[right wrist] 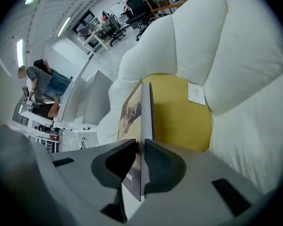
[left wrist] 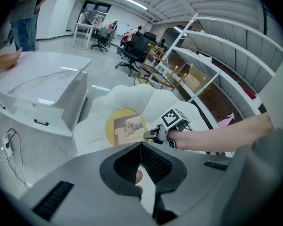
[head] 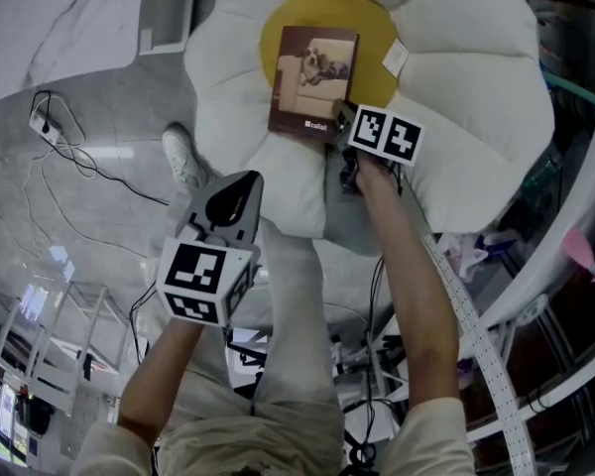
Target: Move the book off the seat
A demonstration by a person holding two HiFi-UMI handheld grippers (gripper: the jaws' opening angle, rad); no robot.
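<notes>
A brown book (head: 312,77) with a dog picture lies on the yellow centre (head: 327,8) of a white flower-shaped seat (head: 456,87). My right gripper (head: 339,127) is shut on the book's near edge. In the right gripper view the book (right wrist: 137,112) stands edge-on between the pads of that gripper (right wrist: 142,145), over the yellow cushion (right wrist: 179,112). My left gripper (head: 228,201) hangs over the floor to the near left of the seat, shut and holding nothing. The left gripper view looks past its closed jaws (left wrist: 141,147) to the book (left wrist: 127,126) and the right gripper (left wrist: 153,134).
A white shoe (head: 183,157) rests on the floor beside the seat, and a power strip with cables (head: 45,122) lies further left. A white cabinet (left wrist: 42,88) stands left of the seat, with white shelving (left wrist: 226,55) to its right. A small white tag (right wrist: 196,93) lies on the yellow cushion.
</notes>
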